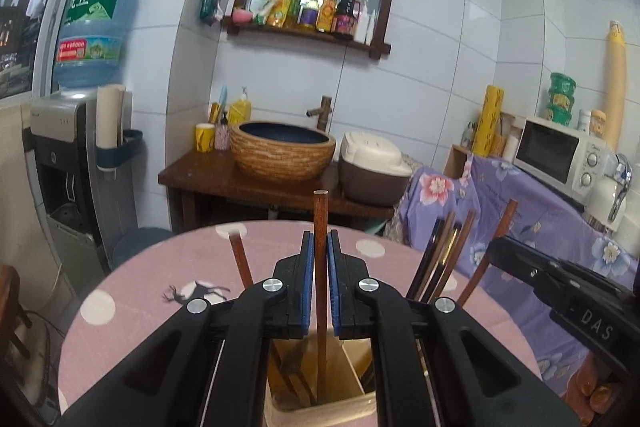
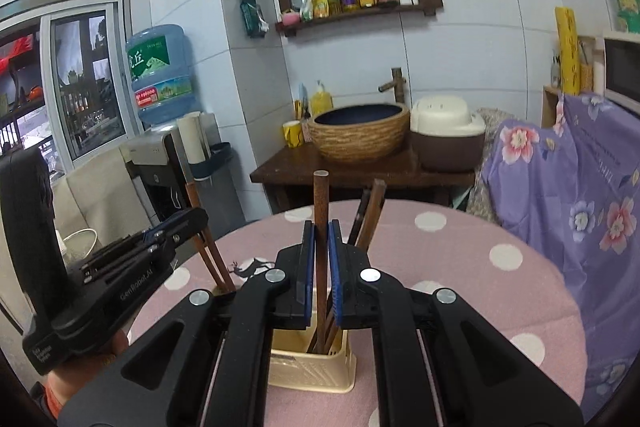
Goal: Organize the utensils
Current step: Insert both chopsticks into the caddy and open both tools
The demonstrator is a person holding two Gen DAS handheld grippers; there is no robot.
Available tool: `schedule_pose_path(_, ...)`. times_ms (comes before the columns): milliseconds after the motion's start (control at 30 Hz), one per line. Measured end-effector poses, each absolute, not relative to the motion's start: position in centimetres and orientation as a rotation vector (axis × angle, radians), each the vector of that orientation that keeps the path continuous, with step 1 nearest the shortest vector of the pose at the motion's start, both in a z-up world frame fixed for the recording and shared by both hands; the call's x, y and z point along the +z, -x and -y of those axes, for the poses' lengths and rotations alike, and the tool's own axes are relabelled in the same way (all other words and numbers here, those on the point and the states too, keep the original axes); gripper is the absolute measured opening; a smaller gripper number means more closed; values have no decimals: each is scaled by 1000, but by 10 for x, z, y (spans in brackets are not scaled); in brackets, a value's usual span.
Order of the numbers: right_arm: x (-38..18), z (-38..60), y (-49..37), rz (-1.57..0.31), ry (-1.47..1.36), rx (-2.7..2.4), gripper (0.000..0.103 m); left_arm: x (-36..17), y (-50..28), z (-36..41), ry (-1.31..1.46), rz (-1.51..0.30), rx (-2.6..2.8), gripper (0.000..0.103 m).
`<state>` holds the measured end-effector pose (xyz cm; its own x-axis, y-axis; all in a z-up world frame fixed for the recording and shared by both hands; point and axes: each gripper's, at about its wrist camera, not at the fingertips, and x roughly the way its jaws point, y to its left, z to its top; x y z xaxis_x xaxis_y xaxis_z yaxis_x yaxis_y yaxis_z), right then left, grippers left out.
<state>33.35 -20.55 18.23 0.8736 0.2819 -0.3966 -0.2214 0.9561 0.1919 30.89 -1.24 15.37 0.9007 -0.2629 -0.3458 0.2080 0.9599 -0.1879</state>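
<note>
A cream plastic utensil holder [image 2: 316,367] stands on the pink dotted round table [image 2: 460,267]; it also shows in the left wrist view [image 1: 320,399]. My left gripper [image 1: 320,247] is shut on a brown wooden chopstick [image 1: 320,227] that stands upright with its lower end inside the holder. My right gripper [image 2: 320,239] is shut on another brown chopstick [image 2: 320,203], also upright in the holder. Several more chopsticks [image 1: 444,259] lean in the holder's other compartment. The left gripper [image 2: 176,227] shows at the left of the right wrist view.
Behind the table stand a wooden stand with a woven basin [image 1: 282,151] and a rice cooker [image 1: 372,167]. A water dispenser [image 1: 68,147] is at the left. A purple floral cloth [image 1: 520,211] with a microwave [image 1: 560,151] is at the right.
</note>
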Motion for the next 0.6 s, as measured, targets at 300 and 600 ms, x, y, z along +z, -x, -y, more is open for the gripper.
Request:
schedule_pose_path(300, 161, 206, -338, -467, -149, 295, 8, 139, -308, 12, 122, -395, -240, 8)
schedule_pose_path(600, 159, 209, -306, -382, -118, 294, 19, 137, -279, 8, 71, -345, -238, 15)
